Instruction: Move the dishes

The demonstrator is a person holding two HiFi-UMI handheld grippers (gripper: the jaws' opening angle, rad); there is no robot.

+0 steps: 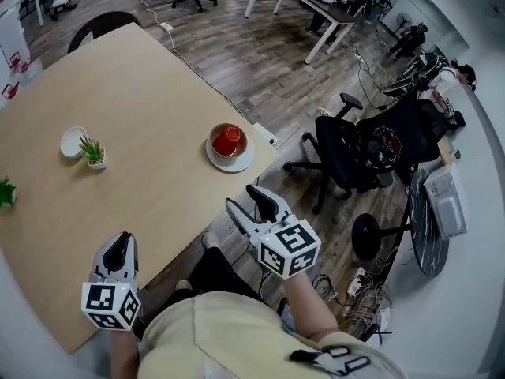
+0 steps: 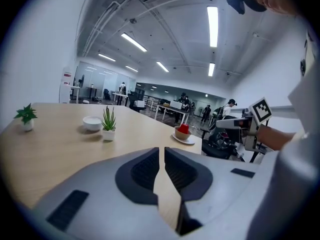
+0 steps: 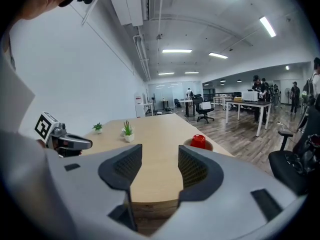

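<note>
Colour reference:
- Pale beige wood-grain counter (image 1: 118,117).
- Round white saucer (image 1: 243,163), carrying a tan-brown bowl (image 2: 181,134) and a glossy red cup (image 1: 227,141).
- Small plain white dish (image 1: 72,141).
- Green spiky plant (image 1: 91,147) in a white square pot (image 1: 97,163).
- Left gripper (image 1: 120,243) and right gripper (image 1: 243,197): grey bodies, black ribbed jaws, white cubes with black square markers.
- Grey-brown plank floor (image 1: 260,77).

Surface (image 1: 118,93): one, of pale wood
Potted plants (image 1: 93,151): two, counting the second plant (image 1: 6,192) at the left edge
White dish (image 1: 72,141): one
White plate (image 1: 239,164): one
Brown bowl (image 1: 241,138): one
Red cup (image 1: 226,140): one
Tools: two, the left tool (image 1: 120,242) and the right tool (image 1: 243,198)
</note>
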